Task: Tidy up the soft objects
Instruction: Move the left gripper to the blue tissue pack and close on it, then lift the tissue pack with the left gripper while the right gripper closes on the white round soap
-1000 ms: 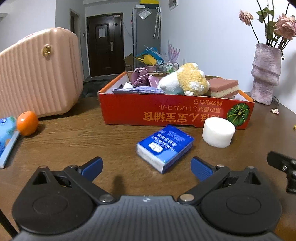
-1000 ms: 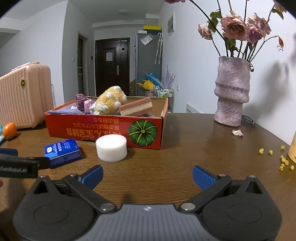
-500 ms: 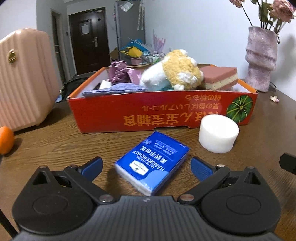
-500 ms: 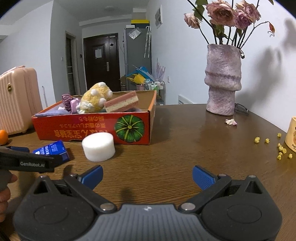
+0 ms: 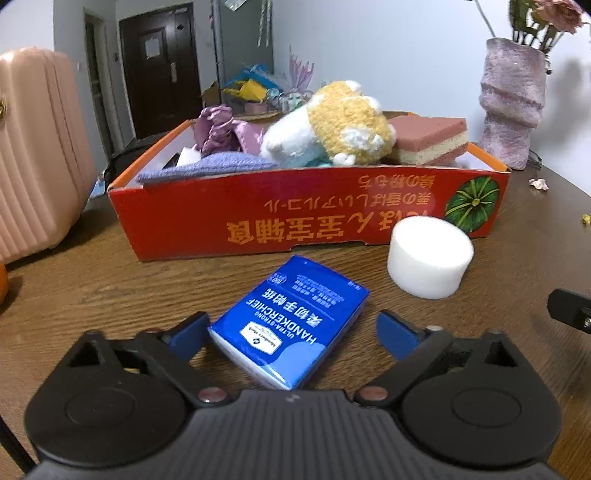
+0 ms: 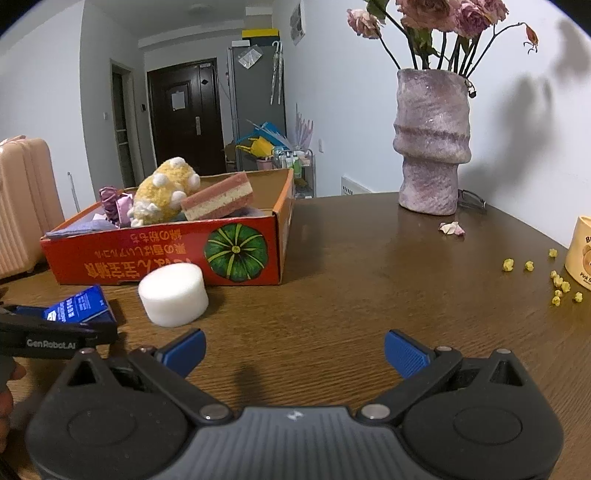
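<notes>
The left claw [image 5: 290, 334] was closing around the blue tissue pack [image 5: 291, 321] that lay flat on the wooden table [image 5: 92, 288]. The pack sat between the two blue fingertips; the left one looked to be at its near corner, while a gap remained at the right one, so it was not yet clamped. From the pack, a white foam cylinder [image 5: 430, 256] stood at about two o'clock, near but apart. At twelve o'clock, just beyond, the long wall of a red cardboard box [image 5: 295, 214] ran across the way. Inside it lay a yellow-and-white plush toy [image 5: 332, 131], a pink-and-cream sponge [image 5: 430, 138], a folded lilac cloth [image 5: 207, 166] and a crumpled purple fabric [image 5: 218, 129]. A pink suitcase [image 5: 37, 147] stood at ten o'clock and a mauve vase [image 5: 513, 107] at one o'clock beyond the box.

The right claw [image 6: 293, 350] hung released over bare table, nothing between its fingertips. From it the white cylinder was at eleven o'clock, the tissue pack at ten o'clock, partly hidden behind the left claw's black arm. The vase of dried roses [image 6: 458, 22] stood at one o'clock, with a fallen petal [image 6: 451, 228] beside it; yellow crumbs [image 6: 554, 277] and a cream cup [image 6: 581, 253] lay at three o'clock.
</notes>
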Demonstrator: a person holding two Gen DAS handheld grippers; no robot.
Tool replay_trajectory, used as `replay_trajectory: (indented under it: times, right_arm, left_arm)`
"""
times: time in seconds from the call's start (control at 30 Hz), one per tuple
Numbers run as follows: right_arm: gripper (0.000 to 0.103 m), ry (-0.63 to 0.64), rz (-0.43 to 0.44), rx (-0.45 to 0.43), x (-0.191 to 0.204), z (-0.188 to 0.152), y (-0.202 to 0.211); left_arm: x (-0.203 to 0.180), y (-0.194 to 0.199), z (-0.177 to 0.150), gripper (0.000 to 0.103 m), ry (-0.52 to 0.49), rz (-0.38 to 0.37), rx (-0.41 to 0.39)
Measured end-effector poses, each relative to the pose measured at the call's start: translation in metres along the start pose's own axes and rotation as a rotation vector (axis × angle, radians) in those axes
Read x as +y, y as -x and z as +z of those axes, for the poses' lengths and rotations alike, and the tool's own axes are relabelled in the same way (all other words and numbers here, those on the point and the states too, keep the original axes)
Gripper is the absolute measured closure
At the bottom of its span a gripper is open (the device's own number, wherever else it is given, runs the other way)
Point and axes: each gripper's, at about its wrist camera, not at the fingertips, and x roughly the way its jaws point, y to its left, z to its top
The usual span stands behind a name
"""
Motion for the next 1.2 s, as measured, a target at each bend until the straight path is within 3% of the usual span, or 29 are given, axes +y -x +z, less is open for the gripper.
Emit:
replay_trajectory:
  times: [0.03,0.13,0.43,1.2]
  right_arm:
    - [0.000,0.001,0.000,0.003,0.000,0.000,-0.001]
    - [0.000,0.001,-0.001,0.004,0.001,0.000,-0.001]
    - [0.000,0.003,0.006,-0.001,0.008,0.003,-0.006]
    - [0.000,0.038,0.079,0.024,0.093,0.018,-0.040]
  left_arm:
    - [-0.001,0.002,0.000,0.021,-0.009,0.003,-0.008]
    - [-0.005,0.005,-0.001,0.029,-0.034,0.012,-0.027]
    - [-0.005,0.028,-0.001,0.031,-0.029,0.054,-0.129]
    - [0.076,0.043,-0.004,0.031,0.071,0.194,-0.171]
